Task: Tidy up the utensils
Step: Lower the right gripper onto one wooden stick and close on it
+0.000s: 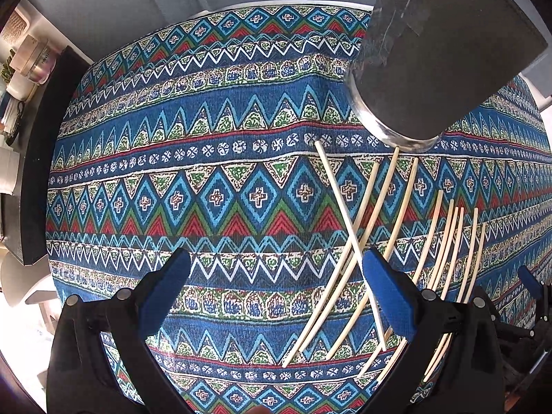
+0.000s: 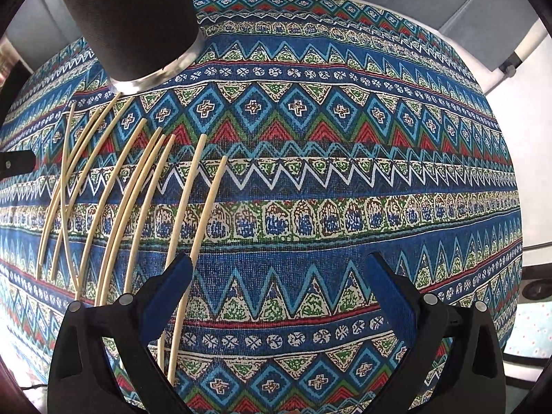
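Note:
Several pale wooden chopsticks (image 1: 390,241) lie loose on the patterned tablecloth (image 1: 207,179), some crossing each other. They also show in the right wrist view (image 2: 138,200) at the left. A dark cylindrical holder with a clear glass base (image 1: 431,69) stands upright behind them; in the right wrist view the holder (image 2: 134,24) is at the top left. My left gripper (image 1: 276,293) is open and empty, its right finger over the chopsticks' near ends. My right gripper (image 2: 279,296) is open and empty, its left finger beside the rightmost chopsticks.
The table is round, with its cloth (image 2: 345,172) reaching the edges. A dark shelf edge (image 1: 45,158) with boxes and clutter stands at the left. A grey wall is behind the table. My right gripper's body (image 1: 531,310) shows at the right of the left wrist view.

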Motion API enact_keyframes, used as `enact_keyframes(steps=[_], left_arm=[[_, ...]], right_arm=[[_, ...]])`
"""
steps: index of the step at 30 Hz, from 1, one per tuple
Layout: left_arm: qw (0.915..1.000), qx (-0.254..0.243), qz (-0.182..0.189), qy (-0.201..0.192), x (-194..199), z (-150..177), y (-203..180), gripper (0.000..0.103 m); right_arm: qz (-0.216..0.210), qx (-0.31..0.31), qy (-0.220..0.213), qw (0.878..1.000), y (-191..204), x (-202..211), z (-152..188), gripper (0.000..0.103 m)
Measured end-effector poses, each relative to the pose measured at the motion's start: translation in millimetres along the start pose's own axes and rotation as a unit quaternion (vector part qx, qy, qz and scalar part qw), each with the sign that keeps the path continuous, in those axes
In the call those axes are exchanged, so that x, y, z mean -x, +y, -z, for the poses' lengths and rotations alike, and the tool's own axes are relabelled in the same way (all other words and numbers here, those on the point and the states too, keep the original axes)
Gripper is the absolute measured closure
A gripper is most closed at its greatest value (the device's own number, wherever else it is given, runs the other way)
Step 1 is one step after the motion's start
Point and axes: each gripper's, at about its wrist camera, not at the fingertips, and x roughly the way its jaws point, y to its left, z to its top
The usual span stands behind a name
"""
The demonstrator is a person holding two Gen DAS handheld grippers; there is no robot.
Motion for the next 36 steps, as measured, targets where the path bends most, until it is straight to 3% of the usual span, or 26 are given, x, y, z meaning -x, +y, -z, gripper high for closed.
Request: enact_keyframes(steps=[8, 18, 26, 28, 36], left_arm=[[0.9998, -0.004, 0.005, 0.020, -21.1, -32.1, -20.7, 0.006], [0.9976, 0.047, 0.005, 0.052, -59.0, -57.3, -24.3, 0.006], [0.9927, 0.095, 0.036, 0.065, -93.2, -57.5, -11.9, 0.005], [0.9940, 0.088, 0.014, 0.064, -100.0, -57.3, -5.6, 0.004], [0.9949, 0.087, 0.012, 0.050, -104.9, -57.5, -12.9, 0.007]], right_arm=[[-0.022, -0.024, 0.003, 0.999, -10.9, -11.0, -7.8, 0.008], [-0.036, -0.051, 0.018, 0.998, -21.8, -22.2, -4.3, 0.008], [-0.032, -0.073, 0.020, 0.997, -44.5, -27.5, 5.4, 0.008], [-0.033, -0.071, 0.020, 0.997, -45.8, -28.6, 5.2, 0.008], [-0.037, -0.058, 0.036, 0.997, -35.8, -29.3, -1.0, 0.006]])
